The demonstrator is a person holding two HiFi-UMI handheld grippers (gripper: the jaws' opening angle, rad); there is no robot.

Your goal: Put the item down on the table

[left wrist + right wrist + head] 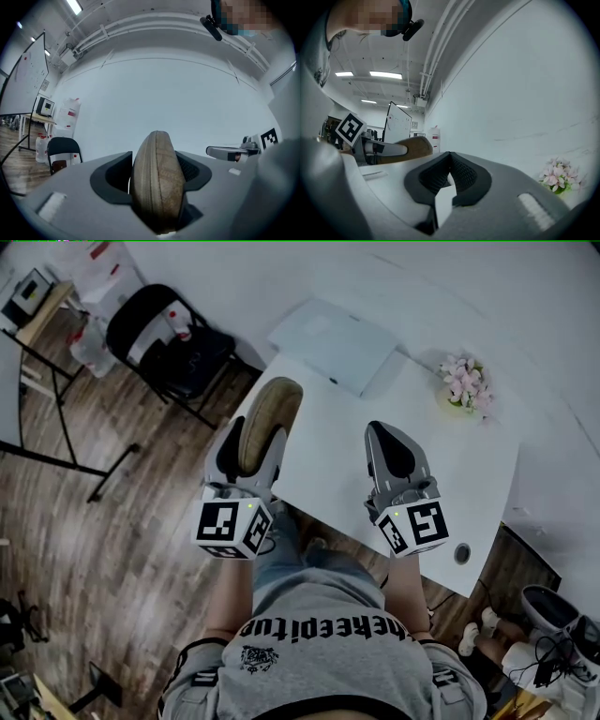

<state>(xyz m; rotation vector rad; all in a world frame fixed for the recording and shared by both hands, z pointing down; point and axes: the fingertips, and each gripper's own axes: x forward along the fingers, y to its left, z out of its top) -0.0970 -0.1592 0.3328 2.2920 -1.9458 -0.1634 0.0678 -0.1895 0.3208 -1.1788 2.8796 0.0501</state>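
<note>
Left gripper (253,442) pinches a brown zipped pouch (274,404) across its flat sides, the far end sticking out past the jaws, in the air over the near left edge of the white worktop (337,451) and not yet set down. The pouch looks light, padded and slightly yielding, so a grip across the broad faces suits it. The right gripper (386,442), pressed together and empty, points forward alongside.

The left hand-held gripper (257,439) clamps a tan oval pouch (269,416) over the white desk (328,470). The right hand-held gripper (386,439) is closed.
</note>
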